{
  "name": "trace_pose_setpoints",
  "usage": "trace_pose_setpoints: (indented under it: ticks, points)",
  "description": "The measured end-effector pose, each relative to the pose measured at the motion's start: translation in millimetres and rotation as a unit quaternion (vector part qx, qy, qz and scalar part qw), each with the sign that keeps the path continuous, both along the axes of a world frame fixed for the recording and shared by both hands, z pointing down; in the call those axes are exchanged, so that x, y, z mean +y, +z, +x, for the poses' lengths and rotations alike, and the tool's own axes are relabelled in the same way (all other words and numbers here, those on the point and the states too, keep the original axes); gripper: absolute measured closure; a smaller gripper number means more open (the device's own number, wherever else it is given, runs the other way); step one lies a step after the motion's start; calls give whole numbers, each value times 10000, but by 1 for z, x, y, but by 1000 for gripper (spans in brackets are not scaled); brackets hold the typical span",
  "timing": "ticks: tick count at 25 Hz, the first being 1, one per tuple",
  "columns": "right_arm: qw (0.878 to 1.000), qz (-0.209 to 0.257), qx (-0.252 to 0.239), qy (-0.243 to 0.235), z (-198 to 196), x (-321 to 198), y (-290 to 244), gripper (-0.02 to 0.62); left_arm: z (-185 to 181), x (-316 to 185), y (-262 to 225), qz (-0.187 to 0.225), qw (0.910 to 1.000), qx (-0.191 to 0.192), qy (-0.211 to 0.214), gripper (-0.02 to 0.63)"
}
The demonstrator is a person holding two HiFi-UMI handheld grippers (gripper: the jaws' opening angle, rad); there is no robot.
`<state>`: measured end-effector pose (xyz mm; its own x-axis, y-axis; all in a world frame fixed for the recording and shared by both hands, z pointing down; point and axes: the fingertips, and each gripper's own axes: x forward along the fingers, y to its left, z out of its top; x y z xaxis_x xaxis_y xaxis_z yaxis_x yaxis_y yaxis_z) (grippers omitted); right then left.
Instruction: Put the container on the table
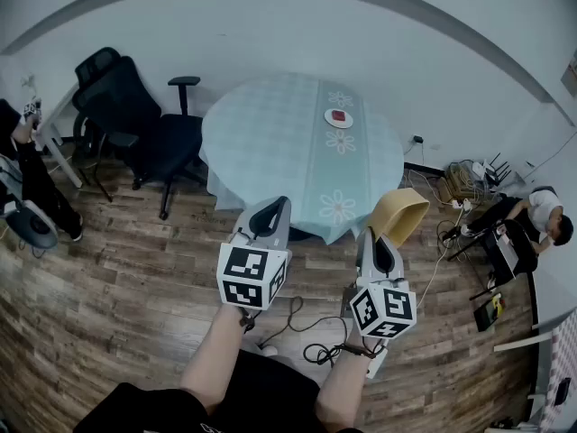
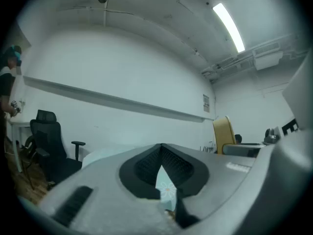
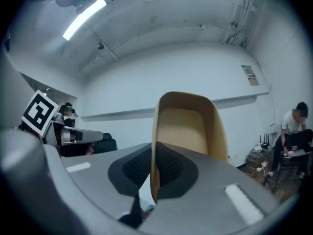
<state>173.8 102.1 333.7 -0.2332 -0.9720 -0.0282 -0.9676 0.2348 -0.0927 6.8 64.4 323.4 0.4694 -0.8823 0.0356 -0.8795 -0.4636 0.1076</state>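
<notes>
The container (image 1: 401,213) is a tan, open plastic tub. It hangs in the air just off the near right edge of the round table (image 1: 270,142), which has a light blue flowered cloth. My right gripper (image 1: 383,244) is shut on one wall of the container. In the right gripper view the container (image 3: 188,126) rises above the right gripper (image 3: 152,155), with its thin rim pinched between the pads. My left gripper (image 1: 273,210) is held level beside it, shut with nothing in it. In the left gripper view the left gripper (image 2: 161,153) has its tips together and points at the table (image 2: 105,155).
A small white plate (image 1: 339,117) with something red on it sits on the far side of the table. Black office chairs (image 1: 135,115) stand at the left. Cables (image 1: 315,341) lie on the wood floor below me. A person (image 1: 541,219) sits at the right among wires.
</notes>
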Motion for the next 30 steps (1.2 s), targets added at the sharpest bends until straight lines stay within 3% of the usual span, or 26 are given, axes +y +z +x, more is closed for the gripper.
trace_pose_setpoints:
  ticks: [8, 15, 21, 26, 30]
  points:
    - [9988, -97, 416, 225, 6, 1, 11, 581, 14, 3, 12, -106, 9998, -61, 123, 604]
    - [9987, -48, 346, 359, 24, 3, 9, 581, 32, 4, 12, -92, 9995, -155, 265, 604]
    - [9990, 22, -48, 447, 38, -8, 11, 580, 38, 10, 9, 33, 9981, -483, 379, 604]
    - [10000, 24, 0, 48, 8, -30, 14, 580, 8, -13, 25, -212, 9986, -483, 6, 604]
    - [9998, -55, -20, 175, 19, -50, 22, 580, 18, -39, 37, -338, 9984, -444, 109, 604]
